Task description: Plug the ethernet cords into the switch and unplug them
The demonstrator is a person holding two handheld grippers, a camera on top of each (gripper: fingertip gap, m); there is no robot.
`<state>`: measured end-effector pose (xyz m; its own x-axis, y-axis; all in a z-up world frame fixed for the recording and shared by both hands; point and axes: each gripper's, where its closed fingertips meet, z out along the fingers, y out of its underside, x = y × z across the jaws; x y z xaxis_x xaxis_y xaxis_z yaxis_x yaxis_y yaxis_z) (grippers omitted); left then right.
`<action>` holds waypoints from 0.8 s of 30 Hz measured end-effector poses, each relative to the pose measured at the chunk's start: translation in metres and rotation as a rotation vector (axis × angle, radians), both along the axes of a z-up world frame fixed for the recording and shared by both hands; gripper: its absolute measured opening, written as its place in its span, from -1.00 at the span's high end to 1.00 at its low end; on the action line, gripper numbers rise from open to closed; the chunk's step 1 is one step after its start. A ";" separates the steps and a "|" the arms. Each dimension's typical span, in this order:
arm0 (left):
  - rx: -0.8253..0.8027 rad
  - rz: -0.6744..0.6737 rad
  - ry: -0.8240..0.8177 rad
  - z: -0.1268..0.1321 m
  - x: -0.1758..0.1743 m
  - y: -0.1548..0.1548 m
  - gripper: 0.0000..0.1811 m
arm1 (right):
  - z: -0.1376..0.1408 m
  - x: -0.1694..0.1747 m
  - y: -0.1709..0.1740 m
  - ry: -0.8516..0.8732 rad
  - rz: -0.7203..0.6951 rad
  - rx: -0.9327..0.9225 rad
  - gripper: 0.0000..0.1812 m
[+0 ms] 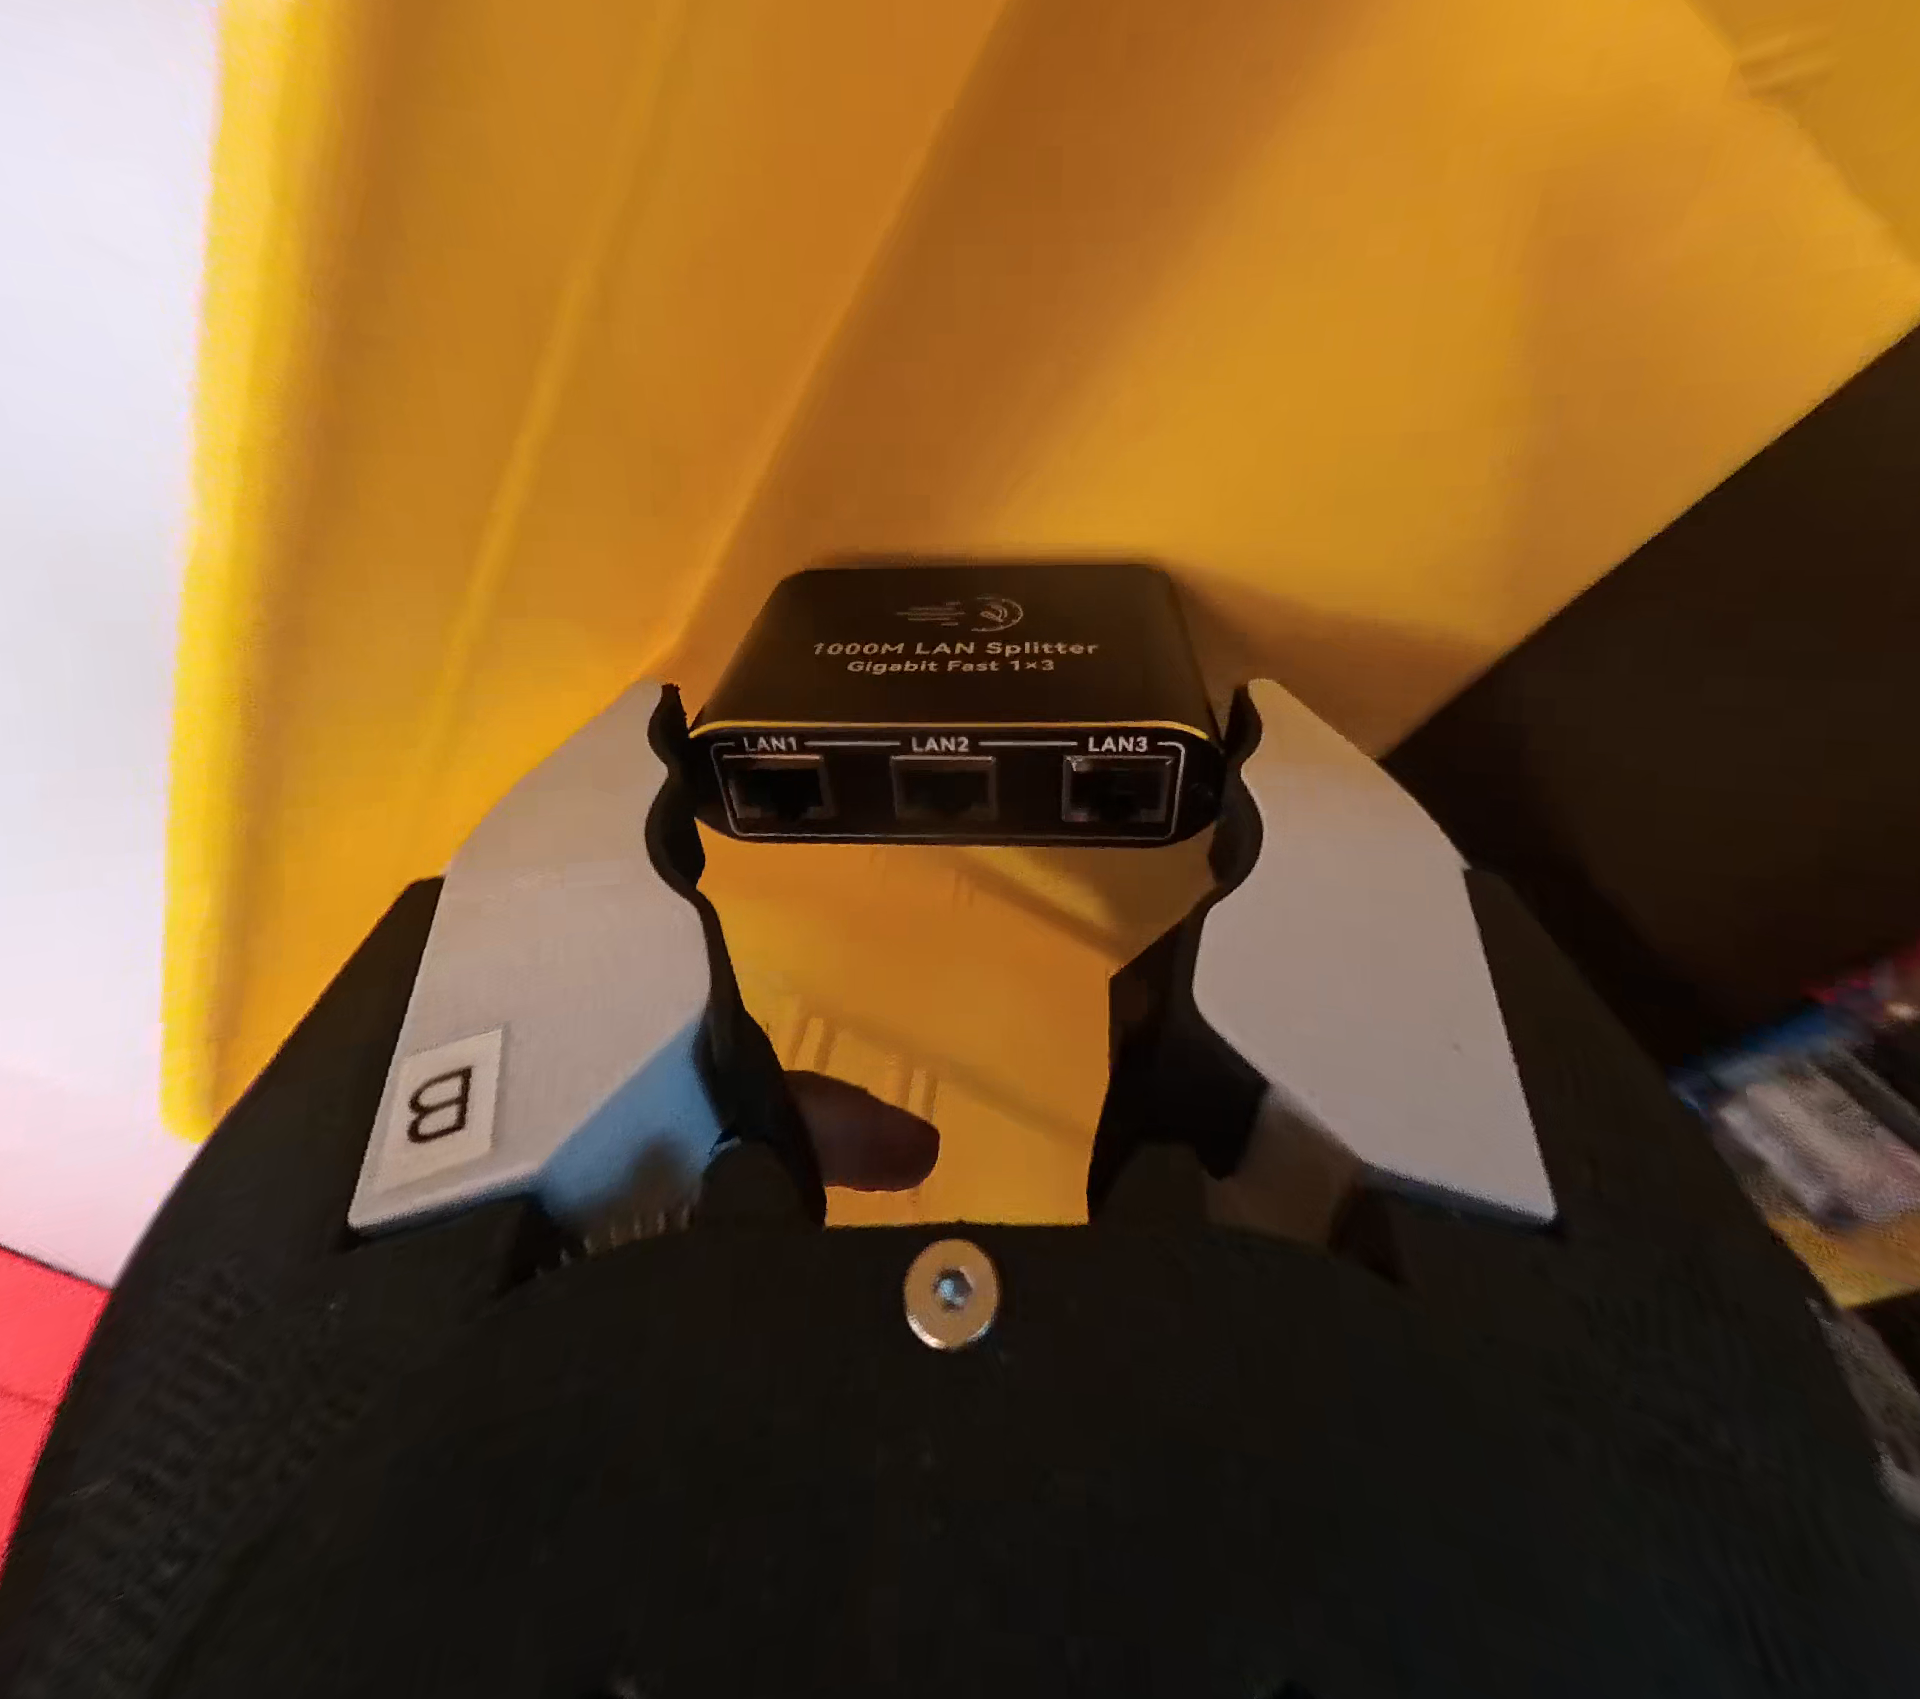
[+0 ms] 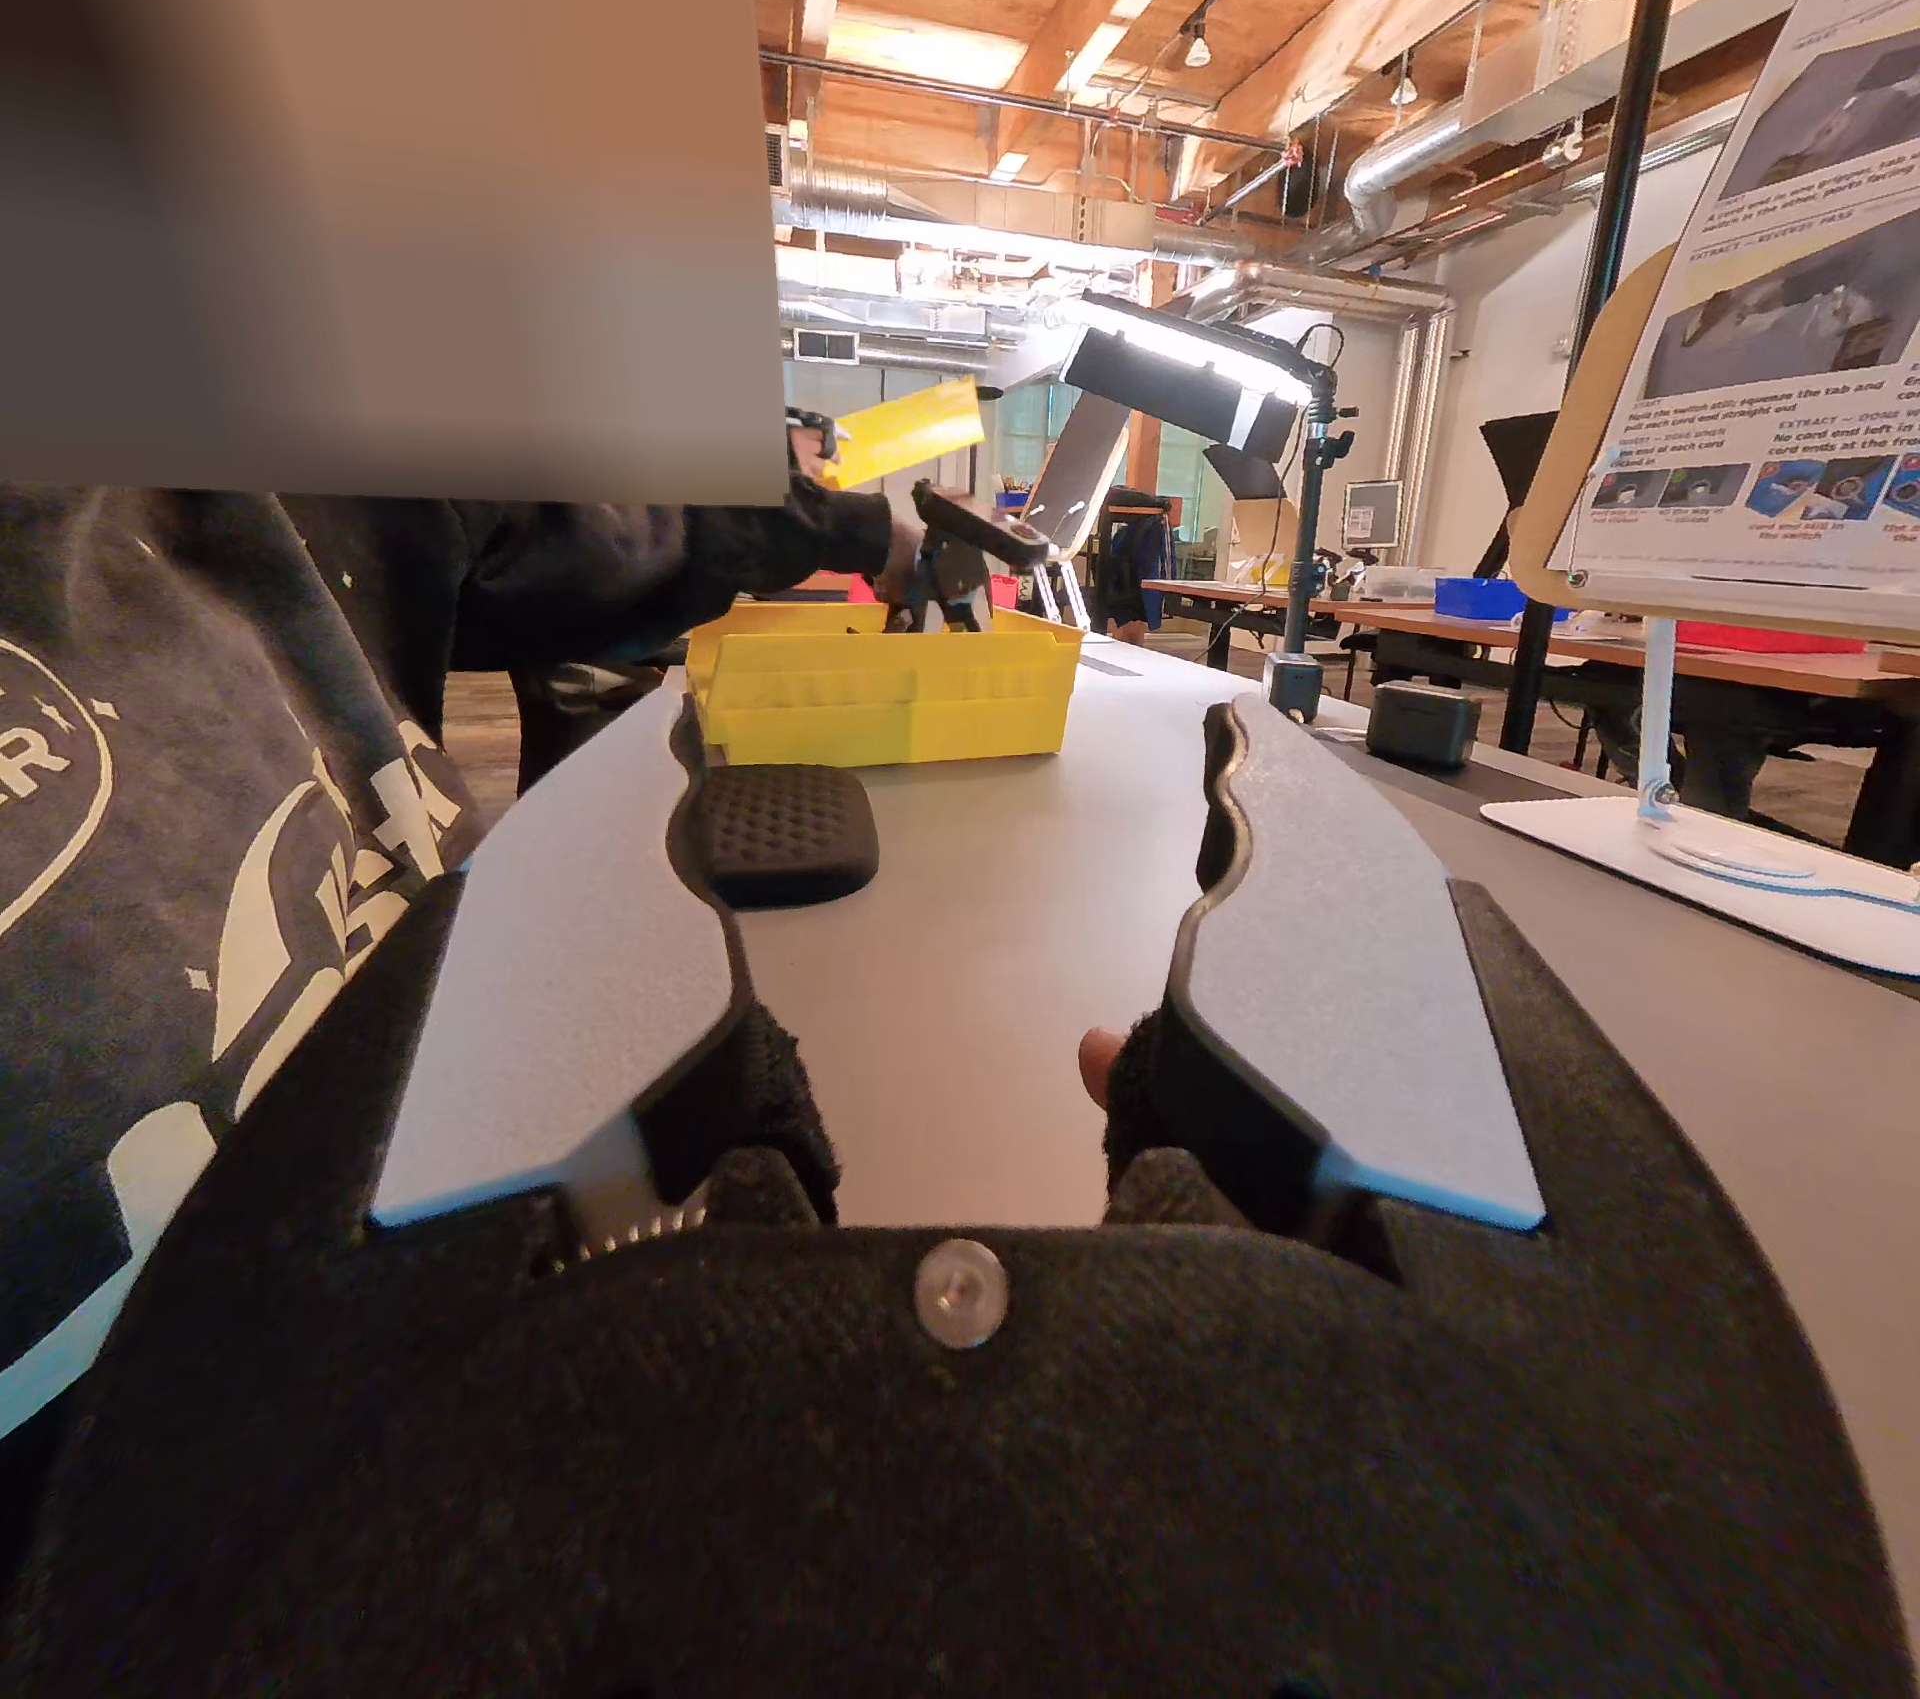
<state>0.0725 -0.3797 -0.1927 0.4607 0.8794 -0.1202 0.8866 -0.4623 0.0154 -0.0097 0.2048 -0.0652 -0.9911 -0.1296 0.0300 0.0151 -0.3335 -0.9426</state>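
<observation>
I count one black switch (image 1: pixel 951 709), pinched between the fingers of my left gripper (image 1: pixel 954 766). It has three ports facing me, and all three are empty. In front of my right gripper (image 2: pixel 940 808) I see one black pad (image 2: pixel 784 834) by its left finger, and one yellow bin (image 2: pixel 883 699) farther ahead.

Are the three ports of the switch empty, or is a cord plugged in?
Empty. All three ports on the switch show open sockets, with no cord in view.
</observation>
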 end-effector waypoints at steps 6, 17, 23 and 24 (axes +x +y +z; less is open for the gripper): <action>-0.090 -0.072 0.212 0.059 -0.010 0.013 -0.07 | -0.002 0.002 -0.002 0.020 -0.003 0.014 -0.01; 0.052 -0.217 0.993 0.210 -0.046 0.184 -0.06 | -0.008 0.007 -0.015 0.157 -0.115 0.074 -0.08; 0.612 -0.216 1.148 0.169 -0.041 0.361 -0.05 | -0.011 0.019 -0.044 0.550 -0.397 0.129 -0.17; 0.696 -0.204 1.134 0.158 -0.040 0.384 -0.05 | -0.007 0.027 -0.049 0.602 -0.424 0.109 -0.17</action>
